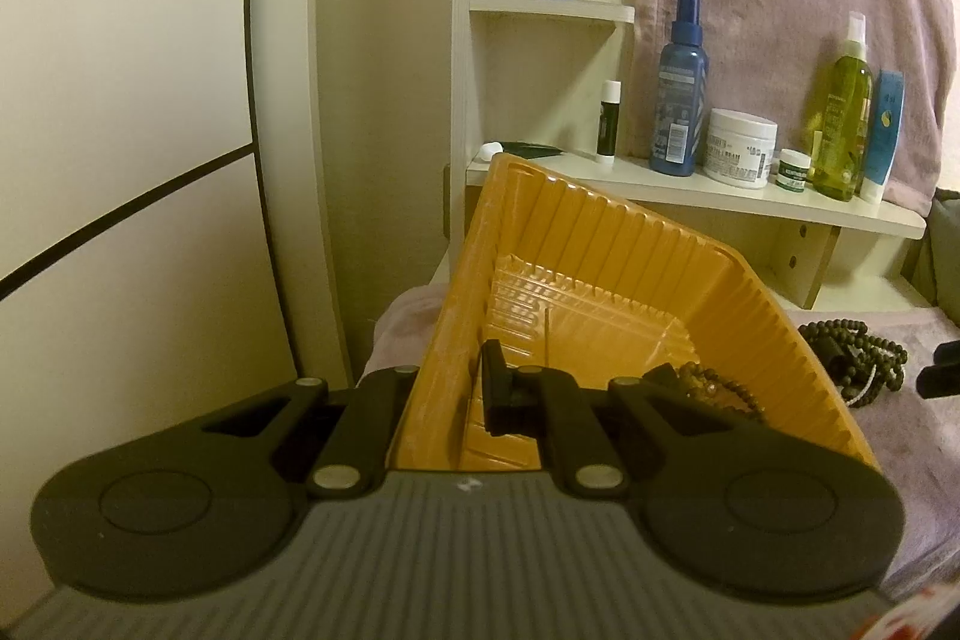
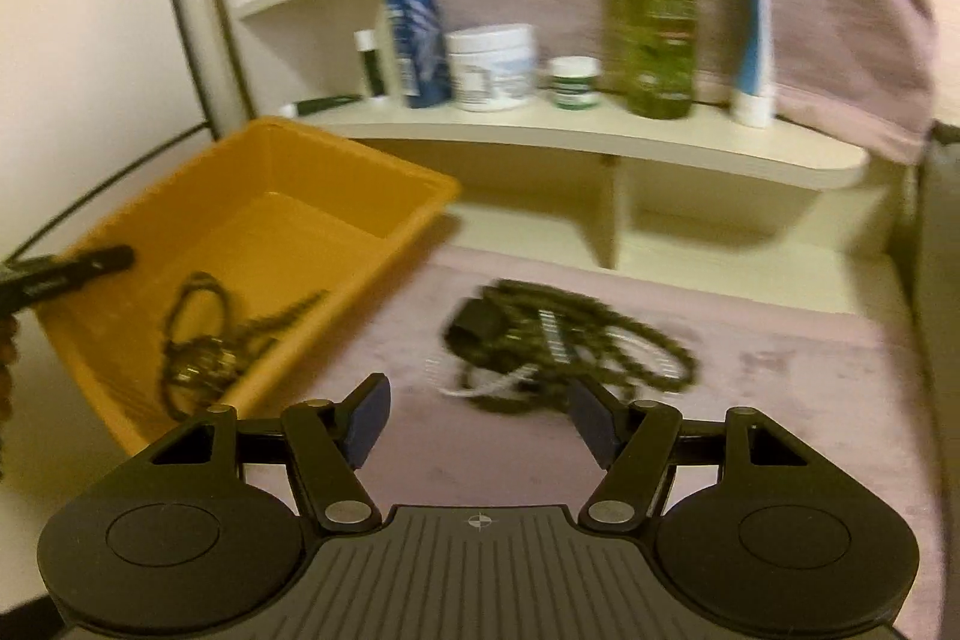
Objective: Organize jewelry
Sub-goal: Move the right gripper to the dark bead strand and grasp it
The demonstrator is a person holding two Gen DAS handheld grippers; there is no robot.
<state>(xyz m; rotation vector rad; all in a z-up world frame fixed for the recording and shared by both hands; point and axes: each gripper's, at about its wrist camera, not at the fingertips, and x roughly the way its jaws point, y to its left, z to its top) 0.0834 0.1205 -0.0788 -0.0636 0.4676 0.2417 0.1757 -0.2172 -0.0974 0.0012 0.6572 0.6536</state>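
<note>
A pinkish velvety cloth [image 2: 750, 400] covered the desk across the lower right of the right wrist view, with a cream shelf unit [image 2: 600, 136] of toiletry bottles across the top.

The orange ribbed plastic tray [image 1: 606, 244] filled the centre of the left wrist view, tipped up on one side. The left gripper [image 1: 498, 388] was pinched shut on the tray's near wall, low in that frame. In the right wrist view the same tray sat at centre left, and a dark beaded strand [image 2: 204, 340] already lay on its floor.

A tangled heap of dark bead necklaces with a black clasp piece [image 2: 558, 346] lay on the cloth at centre frame, well apart from the tray. The right gripper [image 2: 474, 421] stood wide with nothing between its pads, just short of the heap.

Judged from here, the risk was the tangle. A bite on one loop could drag the whole heap, or catch only the pale cord and let beads slip. The blur in the right wrist view suggested a fast hand, which could overshoot. The tilted tray might also spill its strand if the left pinch slackened.

Only the right wrist view showed the wide pads and the strand's full shape in the tray. Only the left wrist view showed the pinch on the wall and the ribbing, with the heap at its right edge.
</note>
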